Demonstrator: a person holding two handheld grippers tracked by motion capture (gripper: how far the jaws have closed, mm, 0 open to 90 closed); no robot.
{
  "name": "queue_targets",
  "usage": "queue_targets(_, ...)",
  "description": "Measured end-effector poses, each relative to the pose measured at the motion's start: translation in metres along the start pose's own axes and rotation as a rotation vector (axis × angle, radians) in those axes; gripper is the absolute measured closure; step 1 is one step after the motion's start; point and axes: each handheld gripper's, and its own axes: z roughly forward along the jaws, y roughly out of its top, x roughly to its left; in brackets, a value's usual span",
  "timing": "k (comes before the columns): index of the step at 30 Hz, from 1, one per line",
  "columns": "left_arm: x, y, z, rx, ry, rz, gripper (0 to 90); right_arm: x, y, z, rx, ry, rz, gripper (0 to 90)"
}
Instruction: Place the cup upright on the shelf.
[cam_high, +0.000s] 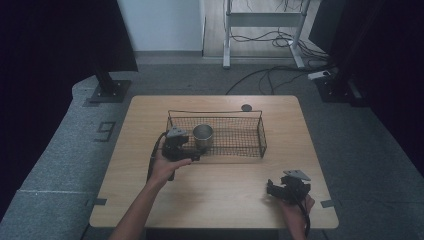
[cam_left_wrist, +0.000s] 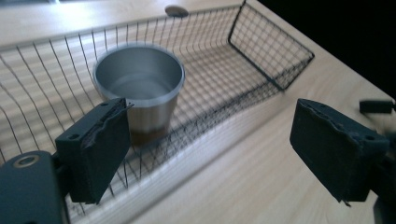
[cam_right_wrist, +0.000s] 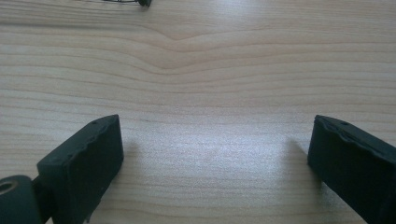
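A metal cup (cam_high: 203, 135) stands upright in the left part of a black wire basket (cam_high: 240, 142) on the wooden table. In the left gripper view the cup (cam_left_wrist: 139, 88) looks empty, just behind the basket's near wall (cam_left_wrist: 201, 116). My left gripper (cam_high: 194, 153) is open at the basket's near left side, outside the wire, with nothing between its jaws (cam_left_wrist: 210, 154). My right gripper (cam_high: 272, 189) rests low near the table's front right, open over bare wood (cam_right_wrist: 212, 154).
A small dark round disc (cam_high: 246, 107) lies on the table behind the basket. The wooden table (cam_high: 220, 200) has free room in front of the basket and at its right. Cables and stand feet lie on the floor beyond the far edge.
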Motion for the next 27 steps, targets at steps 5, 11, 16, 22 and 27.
queue_targets(5,0.003,-0.030,-0.008,0.010,0.008,-0.009,14.1,0.000,0.000,0.000,0.001,0.000,-0.002,3.4)
queue_targets(11,0.009,-0.060,-0.015,0.023,0.017,-0.024,14.2,0.000,0.000,0.000,0.000,0.000,-0.002,3.5)
queue_targets(16,0.013,-0.076,-0.021,0.028,0.003,-0.046,14.3,0.000,0.000,0.000,0.000,0.000,-0.002,3.5)
queue_targets(22,0.013,-0.085,-0.018,0.054,-0.004,-0.051,14.5,0.000,0.000,0.000,0.000,0.000,-0.002,3.7)
queue_targets(27,0.014,-0.087,-0.018,0.053,-0.007,-0.059,14.6,0.000,0.000,0.000,0.000,0.000,-0.002,3.7)
